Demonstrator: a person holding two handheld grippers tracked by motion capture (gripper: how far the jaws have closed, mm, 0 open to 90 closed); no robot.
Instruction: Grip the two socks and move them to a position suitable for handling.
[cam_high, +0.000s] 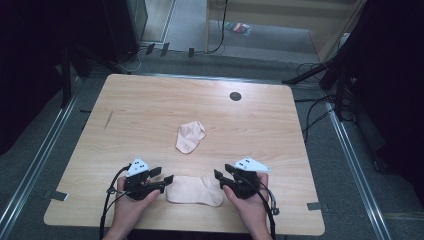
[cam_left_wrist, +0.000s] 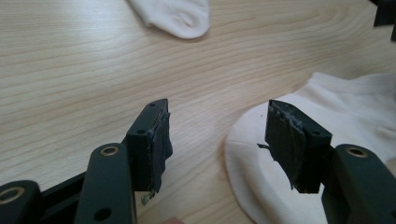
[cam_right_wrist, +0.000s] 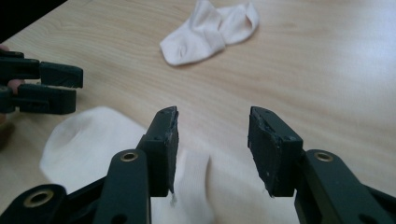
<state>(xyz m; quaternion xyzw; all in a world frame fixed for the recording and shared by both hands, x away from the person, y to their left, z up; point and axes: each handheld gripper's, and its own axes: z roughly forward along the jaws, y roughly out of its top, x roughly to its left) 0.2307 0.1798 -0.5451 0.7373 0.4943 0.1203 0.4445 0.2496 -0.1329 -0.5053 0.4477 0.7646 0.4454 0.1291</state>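
Note:
A pale sock lies flat near the table's front edge, between my two grippers. My left gripper sits at its left end, open, nothing between its pads; the sock's rounded end lies just under its right jaw. My right gripper is at the sock's right end, open too, hovering over the sock with an empty gap. A second pale sock, crumpled, lies at the table's middle, also seen as the far sock and the crumpled sock.
The wooden table has a round black cable hole at the back. A dark streak marks the left side. Stands and cables ring the table on the floor. From the right gripper view the left gripper shows at left.

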